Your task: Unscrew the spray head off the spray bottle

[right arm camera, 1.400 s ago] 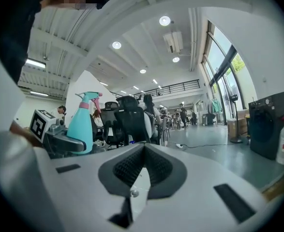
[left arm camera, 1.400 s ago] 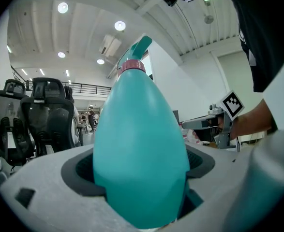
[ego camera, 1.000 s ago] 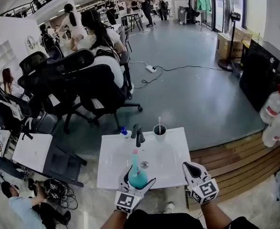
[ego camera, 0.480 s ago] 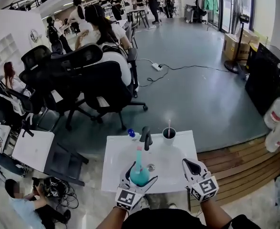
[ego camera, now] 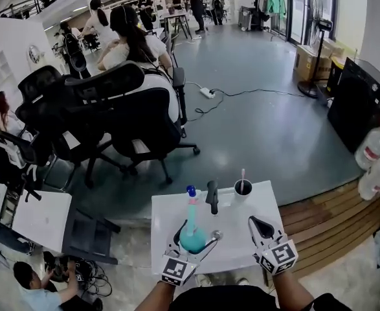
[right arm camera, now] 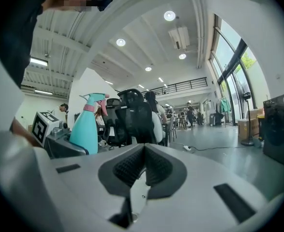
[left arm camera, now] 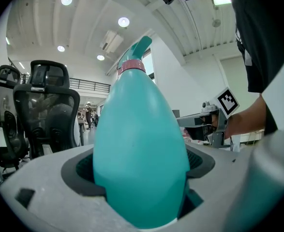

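Note:
The teal spray bottle (ego camera: pixel 191 236) stands upright between the jaws of my left gripper (ego camera: pixel 192 243), which is shut on its wide body. In the left gripper view the bottle (left arm camera: pixel 142 144) fills the middle, and its pink collar and teal spray head (left arm camera: pixel 134 54) sit on top. My right gripper (ego camera: pixel 261 228) hovers to the right of the bottle, shut and empty; its pads (right arm camera: pixel 144 170) meet with nothing between them. From the right gripper view the bottle (right arm camera: pixel 86 127) shows at left. Both grippers hang over the near edge of the small white table (ego camera: pixel 248 206).
On the table stand a black pump-like thing (ego camera: pixel 212 196), a dark cup with a straw (ego camera: pixel 242 186), a blue-capped item (ego camera: pixel 191 191) and a small metal piece (ego camera: pixel 215 235). Black office chairs (ego camera: pixel 112 109) lie beyond. Large water bottles (ego camera: pixel 374 148) and wooden decking (ego camera: pixel 332 219) are at right.
The table and room have shifted rightward in the head view. Both grippers moved across together, with the bottle still gripped in the left. The right gripper stays shut.

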{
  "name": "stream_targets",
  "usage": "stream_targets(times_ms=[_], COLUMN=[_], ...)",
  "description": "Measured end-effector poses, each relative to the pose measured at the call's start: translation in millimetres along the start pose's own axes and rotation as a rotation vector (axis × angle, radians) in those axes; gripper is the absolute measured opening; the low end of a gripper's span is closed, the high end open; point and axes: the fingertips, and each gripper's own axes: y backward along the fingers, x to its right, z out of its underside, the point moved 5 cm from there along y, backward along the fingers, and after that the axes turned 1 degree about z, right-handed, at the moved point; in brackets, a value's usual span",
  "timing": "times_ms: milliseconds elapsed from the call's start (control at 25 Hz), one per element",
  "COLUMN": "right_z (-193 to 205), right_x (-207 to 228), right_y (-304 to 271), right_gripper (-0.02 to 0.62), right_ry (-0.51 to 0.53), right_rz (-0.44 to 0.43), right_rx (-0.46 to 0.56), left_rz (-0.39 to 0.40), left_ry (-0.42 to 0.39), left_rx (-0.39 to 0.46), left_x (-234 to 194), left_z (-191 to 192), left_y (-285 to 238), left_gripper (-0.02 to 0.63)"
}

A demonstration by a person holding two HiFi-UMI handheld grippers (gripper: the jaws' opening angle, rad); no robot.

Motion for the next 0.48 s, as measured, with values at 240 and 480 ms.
stream_targets(times_ms=[240,480], right_z=[3,-1], right_x=[-12,-8], right_y=[-10,-16], right_gripper=[0.005,0.005], right_ry=[0.001,-0.001], right_rz=[0.040,0.022], right_rx=[-0.002,0.006], left_rz=[0.050,0.041], left_ry=[-0.030,-0.035], left_rx=[-0.001,0.006], left_x=[-15,-16], left_z=[8,5], left_y=[5,-3], left_gripper=[0.472,0.472])
